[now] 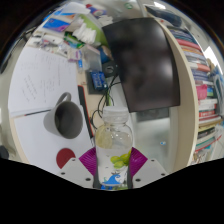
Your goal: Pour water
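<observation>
A clear plastic bottle (113, 145) with a white cap and a green-and-blue label stands upright between my fingers, lifted close to the camera. My gripper (112, 163) is shut on the bottle, with the magenta pads (89, 162) pressing on both of its sides. A grey mug (67, 118) with a handle stands on the white table (35, 140) to the left, beyond the fingers. The bottle's base is hidden below the fingers.
A dark monitor (143, 60) stands behind the bottle. Bookshelves (200, 90) fill the right side. Papers and a whiteboard (40, 80) lie at the left, with boxes and clutter (85, 35) further back.
</observation>
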Motion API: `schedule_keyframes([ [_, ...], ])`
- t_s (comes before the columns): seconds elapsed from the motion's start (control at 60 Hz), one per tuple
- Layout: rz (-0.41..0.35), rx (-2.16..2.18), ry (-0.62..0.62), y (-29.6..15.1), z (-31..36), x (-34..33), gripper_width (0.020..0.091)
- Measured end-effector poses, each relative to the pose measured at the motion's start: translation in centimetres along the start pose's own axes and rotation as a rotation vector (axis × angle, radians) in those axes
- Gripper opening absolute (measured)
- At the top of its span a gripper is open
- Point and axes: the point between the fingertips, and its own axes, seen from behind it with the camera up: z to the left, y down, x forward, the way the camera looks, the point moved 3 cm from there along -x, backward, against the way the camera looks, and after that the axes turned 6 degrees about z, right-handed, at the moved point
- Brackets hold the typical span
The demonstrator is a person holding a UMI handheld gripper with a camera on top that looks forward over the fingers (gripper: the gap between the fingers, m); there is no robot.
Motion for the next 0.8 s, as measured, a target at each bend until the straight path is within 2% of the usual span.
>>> schedule_keyframes([
  [0.25,-0.176,0.716,-0.192,-0.7,-1.3,-1.8,0.0405],
  [0.4,-0.176,1.011,-0.270,1.6,0.8,-0.2,0.0403],
  [0.5,-0.154,1.096,-0.271,3.0,2.7,1.5,0.0404],
  [0.683,-0.173,1.245,-0.273,3.9,4.8,3.7,0.0403],
  [0.8,-0.156,1.277,-0.262,4.4,6.4,5.0,0.0404],
])
